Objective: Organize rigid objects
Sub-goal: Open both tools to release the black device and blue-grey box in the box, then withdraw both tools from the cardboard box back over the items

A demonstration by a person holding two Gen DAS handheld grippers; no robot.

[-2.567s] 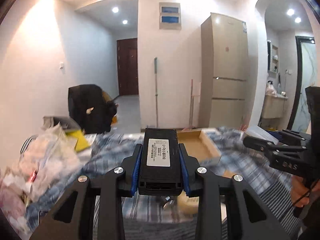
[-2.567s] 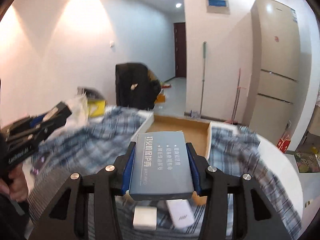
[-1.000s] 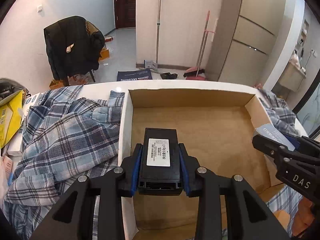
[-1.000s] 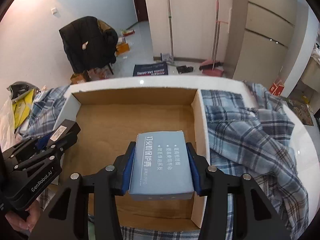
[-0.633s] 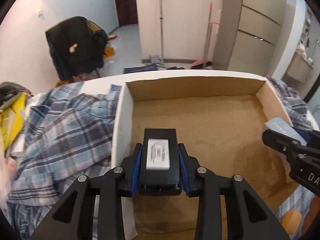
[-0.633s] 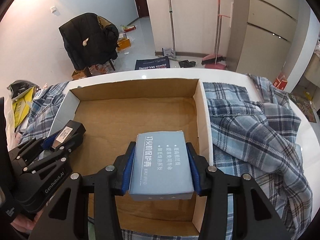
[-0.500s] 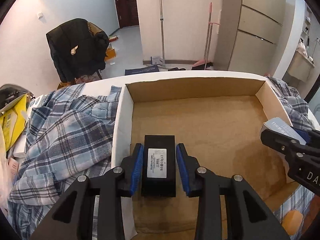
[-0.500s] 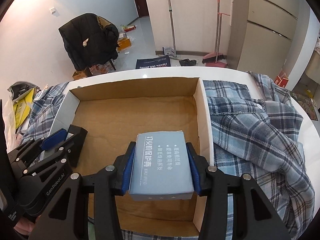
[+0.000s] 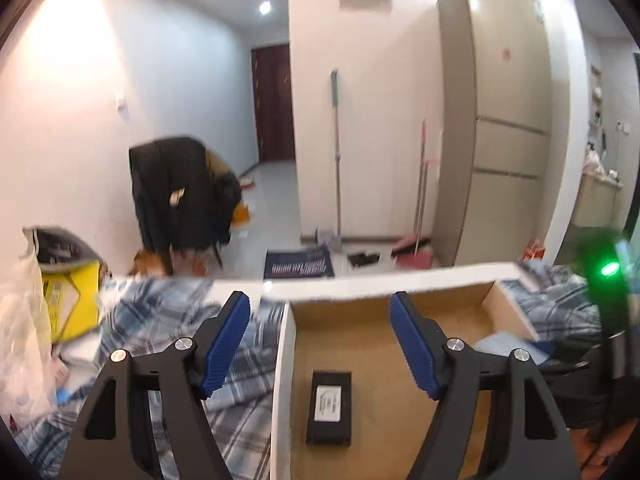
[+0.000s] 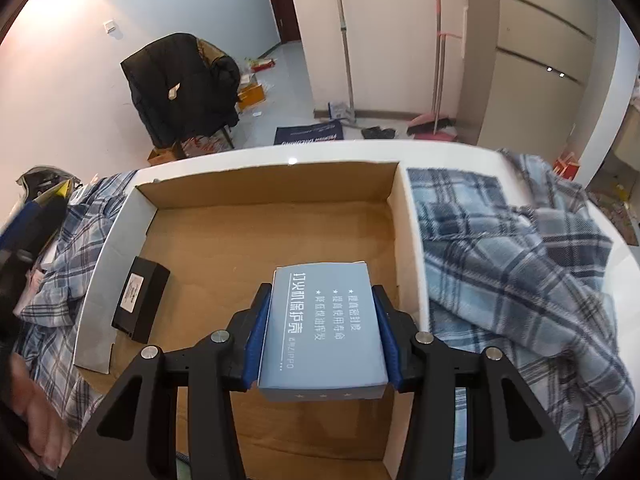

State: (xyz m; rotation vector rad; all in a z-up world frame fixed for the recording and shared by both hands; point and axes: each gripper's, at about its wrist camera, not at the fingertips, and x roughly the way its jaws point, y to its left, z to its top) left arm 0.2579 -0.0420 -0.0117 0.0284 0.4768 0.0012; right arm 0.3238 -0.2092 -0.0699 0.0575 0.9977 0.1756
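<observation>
The left gripper [image 9: 320, 344] has its jaws spread wide, the blue pads [image 9: 226, 344] far apart with nothing between them, and it points forward at a shallow downward tilt. The right gripper [image 10: 320, 344] points steeply downward, its jaws closed, both blue pads [image 10: 256, 340] pressed flat against the long sides of a blue-grey booklet-sized box [image 10: 324, 328]. A bare hand [image 10: 32, 412] shows at the right wrist view's lower left edge.

The left gripper [image 9: 320, 340] has let go, spread wide and lifted; the black box [image 9: 329, 408] now lies in the carton [image 10: 120, 236], at its nine o'clock side.
</observation>
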